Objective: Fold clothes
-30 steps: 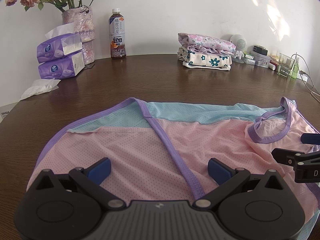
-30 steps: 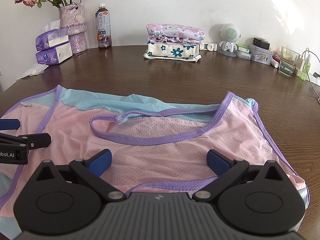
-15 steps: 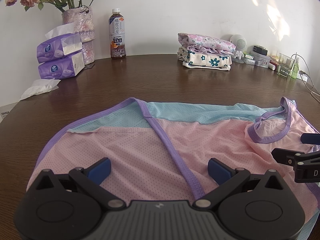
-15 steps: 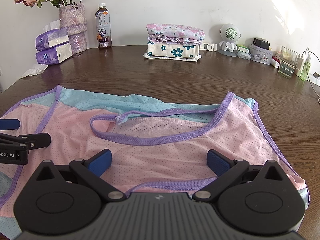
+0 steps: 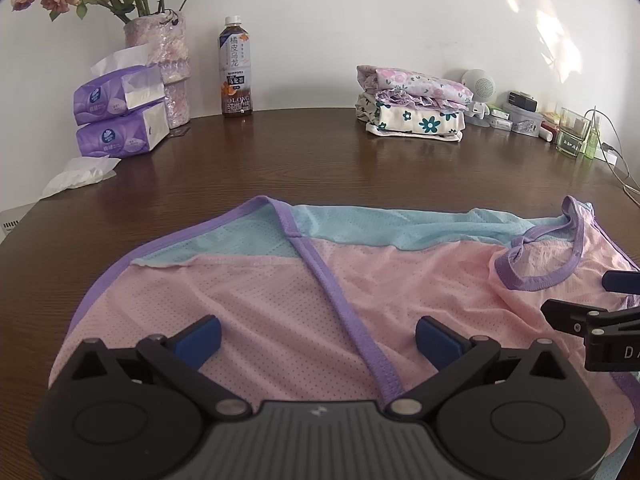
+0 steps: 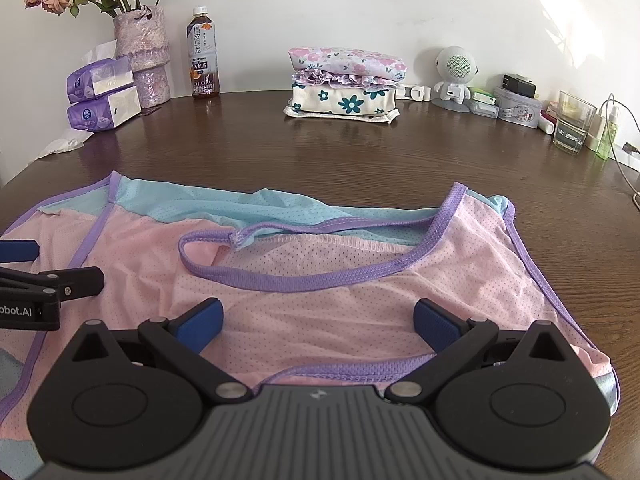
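While both claws hang spread over it, the pink mesh top (image 5: 280,304) lies flat at the near edge of the counter (image 5: 320,160), not yet folded.

Left claw (image 5: 318,338) spread, nothing pinched; right claw (image 6: 316,326) spread too, just beside it on the right. Step looks like pre-grasp for the first fold: each claw likely needs to drop and pinch the near purple hem (image 6: 348,372), then carry it toward the far edge. Count: one garment in work, one folded stack (image 6: 344,88) of three pieces far centre, two tissue packs (image 5: 120,112) far left, one tea bottle (image 5: 236,68), one vase (image 5: 164,64).
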Demonstrator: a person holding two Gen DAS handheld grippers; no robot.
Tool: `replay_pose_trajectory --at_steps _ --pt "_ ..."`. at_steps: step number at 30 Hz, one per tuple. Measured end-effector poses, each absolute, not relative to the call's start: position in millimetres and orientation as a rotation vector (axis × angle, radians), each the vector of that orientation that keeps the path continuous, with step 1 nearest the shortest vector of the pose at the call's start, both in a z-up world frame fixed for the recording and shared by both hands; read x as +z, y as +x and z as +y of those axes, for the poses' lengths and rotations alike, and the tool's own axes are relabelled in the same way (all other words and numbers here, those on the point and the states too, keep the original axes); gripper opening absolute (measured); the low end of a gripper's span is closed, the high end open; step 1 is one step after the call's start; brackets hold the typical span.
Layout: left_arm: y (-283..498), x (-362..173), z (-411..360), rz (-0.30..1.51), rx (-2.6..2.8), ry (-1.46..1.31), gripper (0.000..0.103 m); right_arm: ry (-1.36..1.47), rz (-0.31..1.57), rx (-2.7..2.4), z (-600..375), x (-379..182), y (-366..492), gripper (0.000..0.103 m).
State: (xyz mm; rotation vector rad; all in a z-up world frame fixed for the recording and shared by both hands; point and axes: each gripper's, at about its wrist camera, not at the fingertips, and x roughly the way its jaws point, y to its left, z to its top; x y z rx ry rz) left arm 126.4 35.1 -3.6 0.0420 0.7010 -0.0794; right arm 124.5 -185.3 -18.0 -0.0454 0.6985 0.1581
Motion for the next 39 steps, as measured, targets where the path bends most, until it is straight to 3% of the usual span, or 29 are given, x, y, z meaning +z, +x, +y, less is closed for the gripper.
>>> replay_pose_trajectory --at_steps 14,18,24,26,28,33,35,39 --pt "129 37 71 0.652 -0.116 0.020 0.103 0.017 0.609 0.257 -233 27 120 0.102" --pt "151 50 79 0.674 -0.159 0.006 0.102 0.074 0.672 0.314 -243 40 143 0.101" --pt "203 52 71 0.804 -0.245 -0.029 0.082 0.195 0.878 0.382 -228 31 200 0.073" --pt "215 48 67 0.833 -0.252 -0.021 0.080 0.234 0.935 0.381 -223 24 212 0.063" --pt "224 44 65 0.846 -0.262 -0.023 0.070 0.274 0.990 0.378 -219 17 223 0.057" --pt "243 32 73 0.880 -0.284 -0.123 0.069 0.301 1.039 0.332 -210 9 233 0.048" --pt "245 28 73 0.877 -0.290 -0.122 0.066 0.309 1.048 0.325 -208 8 237 0.036" --pt "247 24 70 0.870 -0.299 -0.100 0.052 0.307 1.062 0.311 -204 8 244 0.023"
